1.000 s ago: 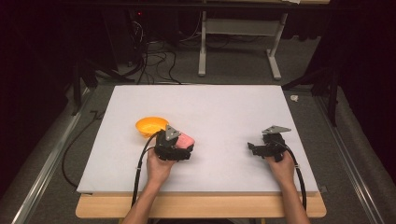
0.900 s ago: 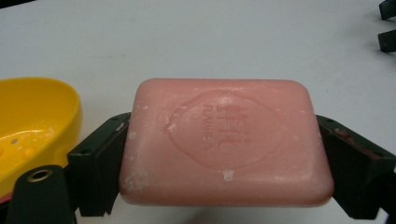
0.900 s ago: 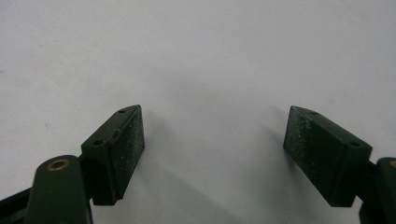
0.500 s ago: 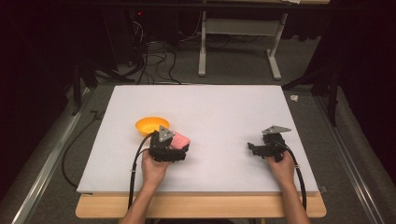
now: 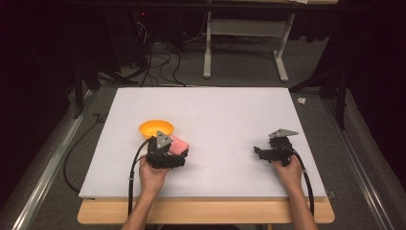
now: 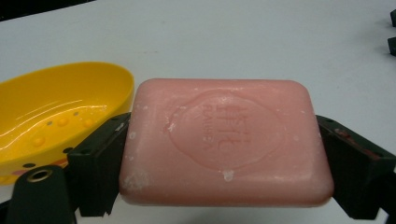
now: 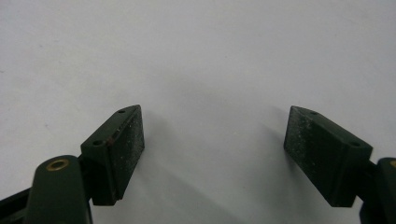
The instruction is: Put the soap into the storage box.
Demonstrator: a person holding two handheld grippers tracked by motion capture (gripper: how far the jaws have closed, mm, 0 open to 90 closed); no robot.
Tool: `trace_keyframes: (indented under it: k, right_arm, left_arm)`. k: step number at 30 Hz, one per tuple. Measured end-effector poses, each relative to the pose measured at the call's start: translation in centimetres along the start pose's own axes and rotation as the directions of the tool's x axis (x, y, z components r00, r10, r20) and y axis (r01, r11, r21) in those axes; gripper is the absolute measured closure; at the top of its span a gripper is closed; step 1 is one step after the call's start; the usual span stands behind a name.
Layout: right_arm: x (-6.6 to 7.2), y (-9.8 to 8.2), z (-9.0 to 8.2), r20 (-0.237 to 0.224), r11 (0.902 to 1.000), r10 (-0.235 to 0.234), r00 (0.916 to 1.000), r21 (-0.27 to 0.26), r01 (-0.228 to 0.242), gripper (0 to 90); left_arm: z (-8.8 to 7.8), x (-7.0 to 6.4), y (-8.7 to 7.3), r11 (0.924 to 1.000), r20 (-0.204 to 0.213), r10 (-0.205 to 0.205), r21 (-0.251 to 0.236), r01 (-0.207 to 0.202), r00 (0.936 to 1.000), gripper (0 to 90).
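We are pinching the pink soap bar (image 6: 226, 142) between the two black jaws of our left gripper (image 6: 224, 161), each pad pressing on one short end of the bar, whose stamped face is turning up toward the camera. The soap is sitting just beside the yellow soap dish (image 6: 56, 109), close to its rim; from the high view the bar (image 5: 178, 144) is lying just next to the dish (image 5: 156, 128), though we cannot quite tell there whether they are touching. Our right gripper (image 7: 212, 149) is resting well apart from them, over the bare white table (image 7: 196, 51), its jaws standing spread with nothing between them. In the high view that gripper (image 5: 262, 153) is pointing toward the left one (image 5: 184, 154).
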State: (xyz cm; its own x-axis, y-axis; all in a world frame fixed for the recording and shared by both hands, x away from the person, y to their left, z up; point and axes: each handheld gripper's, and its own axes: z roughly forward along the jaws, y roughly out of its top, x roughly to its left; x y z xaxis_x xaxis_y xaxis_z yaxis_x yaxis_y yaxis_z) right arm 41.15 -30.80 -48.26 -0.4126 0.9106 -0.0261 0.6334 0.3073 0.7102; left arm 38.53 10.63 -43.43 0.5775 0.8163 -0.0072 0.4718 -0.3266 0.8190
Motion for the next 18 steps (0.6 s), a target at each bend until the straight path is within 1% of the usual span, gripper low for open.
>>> trace_keyframes:
  k: [2, 4, 7, 10, 11, 13, 18]
  right_arm:
    - [0.0, 0.0, 0.0, 0.0, 1.0, 0.0, 1.0, 0.002, 0.0, 21.0]
    - [0.0, 0.0, 0.0, 0.0, 1.0, 0.0, 1.0, 0.002, 0.0, 21.0]
    - [0.0, 0.0, 0.0, 0.0, 1.0, 0.0, 1.0, 0.0, 0.0, 21.0]
    - [0.0, 0.0, 0.0, 0.0, 1.0, 0.001, 1.0, 0.0, -0.001, 21.0]
    - [0.0, 0.0, 0.0, -0.001, 1.0, 0.001, 1.0, 0.0, -0.001, 21.0]
    - [0.0, 0.0, 0.0, 0.0, 1.0, 0.001, 1.0, 0.0, -0.001, 21.0]
    - [0.0, 0.0, 0.0, 0.0, 1.0, 0.0, 1.0, 0.0, 0.0, 21.0]
  left_arm:
    - [-0.5, 0.4, -0.3, 0.9998, -0.005, -0.019, -0.007, 0.019, 0.9998, 13.9]
    - [-0.7, 0.5, -0.3, 0.9997, -0.007, -0.021, -0.01, 0.021, 0.9998, 13.9]
    - [-1.5, 1.0, -0.6, 0.9988, -0.015, -0.044, -0.021, 0.044, 0.9989, 13.9]
    - [-1.8, 1.2, -0.6, 0.9986, -0.02, -0.048, -0.023, 0.048, 0.9986, 13.9]
    - [-2.0, 1.5, -0.6, 0.998, -0.021, -0.059, -0.024, 0.058, 0.998, 13.9]
    - [-2.3, 1.7, -0.6, 0.9975, -0.028, -0.066, -0.028, 0.065, 0.9974, 13.9]
    - [-2.7, 2.1, -0.5, 0.9967, -0.038, -0.075, -0.035, 0.073, 0.9965, 13.9]
